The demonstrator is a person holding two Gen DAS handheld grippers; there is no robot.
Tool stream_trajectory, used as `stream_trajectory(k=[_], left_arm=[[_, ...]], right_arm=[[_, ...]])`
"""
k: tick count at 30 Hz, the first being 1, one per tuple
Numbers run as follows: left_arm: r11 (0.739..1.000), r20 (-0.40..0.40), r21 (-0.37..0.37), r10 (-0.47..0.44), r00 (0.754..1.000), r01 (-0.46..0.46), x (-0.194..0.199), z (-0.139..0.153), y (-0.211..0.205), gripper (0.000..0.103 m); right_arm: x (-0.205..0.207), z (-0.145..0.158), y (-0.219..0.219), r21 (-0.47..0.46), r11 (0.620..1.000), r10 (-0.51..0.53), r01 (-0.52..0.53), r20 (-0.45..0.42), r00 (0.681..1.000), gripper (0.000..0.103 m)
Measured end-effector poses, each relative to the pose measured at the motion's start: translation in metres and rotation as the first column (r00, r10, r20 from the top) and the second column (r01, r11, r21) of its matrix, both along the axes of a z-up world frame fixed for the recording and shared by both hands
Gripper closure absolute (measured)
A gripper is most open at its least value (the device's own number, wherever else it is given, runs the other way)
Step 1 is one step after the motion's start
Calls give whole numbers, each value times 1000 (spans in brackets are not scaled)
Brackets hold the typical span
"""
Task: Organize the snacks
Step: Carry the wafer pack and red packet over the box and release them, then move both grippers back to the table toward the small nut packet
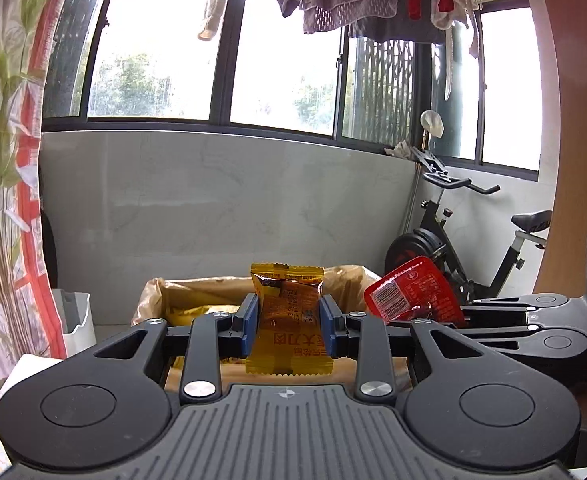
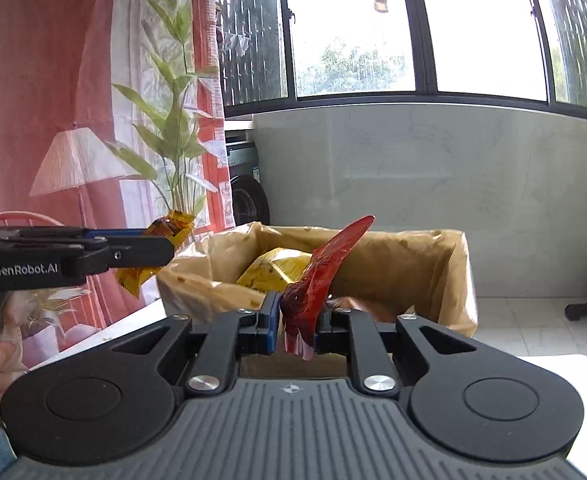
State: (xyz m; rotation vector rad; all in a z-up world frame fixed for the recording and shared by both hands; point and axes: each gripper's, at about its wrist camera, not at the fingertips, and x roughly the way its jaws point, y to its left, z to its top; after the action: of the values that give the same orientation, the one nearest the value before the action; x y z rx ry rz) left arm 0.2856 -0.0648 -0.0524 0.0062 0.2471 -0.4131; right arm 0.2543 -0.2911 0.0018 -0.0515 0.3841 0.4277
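Two snack packets are held aloft at once, one in each set of tongs, over a cardboard box (image 2: 425,264) lined with a brownish plastic bag. On the left, the left gripper (image 1: 289,320) is clamped on an amber-yellow packet (image 1: 287,312), which stands upright between the blue pads, its crimped lower edge hanging just behind them. To its right, the right gripper (image 2: 296,322) is pinched nearly shut on the tail of a red packet (image 2: 325,272), whose free end curves up and away beyond the tips. The box lies just ahead of and below both sets of tongs; a yellow bag (image 2: 273,270) is already seen inside it. The carrying step appears to be in hand. Next, each packet would likely need to be brought over the open box, lowered, and released.
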Motion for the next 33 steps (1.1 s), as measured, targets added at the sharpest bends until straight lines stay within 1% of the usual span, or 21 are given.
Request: stream_trajectory(k=[4, 7, 10, 12, 13, 14, 15, 17, 20, 22, 27, 30, 33], left_arm=[[998, -16, 53, 36, 999, -35, 42, 2, -30, 69], [994, -47, 85, 68, 997, -64, 66, -5, -44, 69], [990, -68, 114, 91, 993, -83, 85, -12, -51, 68], [987, -91, 125, 108, 990, -97, 93, -17, -48, 59], [987, -99, 124, 112, 989, -99, 95, -19, -47, 47], [988, -105, 116, 116, 988, -104, 97, -20, -44, 42], [988, -106, 111, 115, 988, -103, 97, -21, -40, 42], [989, -110, 113, 108, 988, -96, 92, -21, -35, 42], [991, -111, 106, 90, 990, -78, 83, -19, -26, 42], [993, -104, 103, 74, 992, -63, 72, -16, -20, 42], [996, -78, 90, 16, 997, -9, 33, -8, -6, 42], [997, -70, 80, -8, 998, 14, 9, -8, 5, 42], [998, -83, 57, -15, 996, 20, -11, -14, 15, 42]], right_arm=[[39, 5, -4, -29, 999, -44, 44, -19, 999, 87], [66, -3, -5, -40, 996, -77, 75, -69, 995, 87], [79, -13, -7, -59, 994, -93, 87, -107, 990, 87], [84, -17, -7, -74, 993, -101, 92, -127, 987, 84], [83, -21, -9, -83, 992, -109, 98, -133, 985, 81], [84, -22, -9, -90, 991, -114, 102, -138, 984, 72], [83, -23, -10, -91, 990, -116, 104, -140, 983, 63], [78, -23, -13, -84, 991, -116, 106, -134, 984, 58], [68, -19, -16, -73, 992, -116, 108, -125, 985, 57], [58, -16, -20, -37, 994, -105, 102, -111, 988, 57], [22, -7, -27, 33, 995, -91, 93, -62, 994, 57], [-2, -7, -28, 39, 995, -87, 88, -22, 996, 57], [-22, -11, -30, 43, 996, -78, 78, -6, 997, 57]])
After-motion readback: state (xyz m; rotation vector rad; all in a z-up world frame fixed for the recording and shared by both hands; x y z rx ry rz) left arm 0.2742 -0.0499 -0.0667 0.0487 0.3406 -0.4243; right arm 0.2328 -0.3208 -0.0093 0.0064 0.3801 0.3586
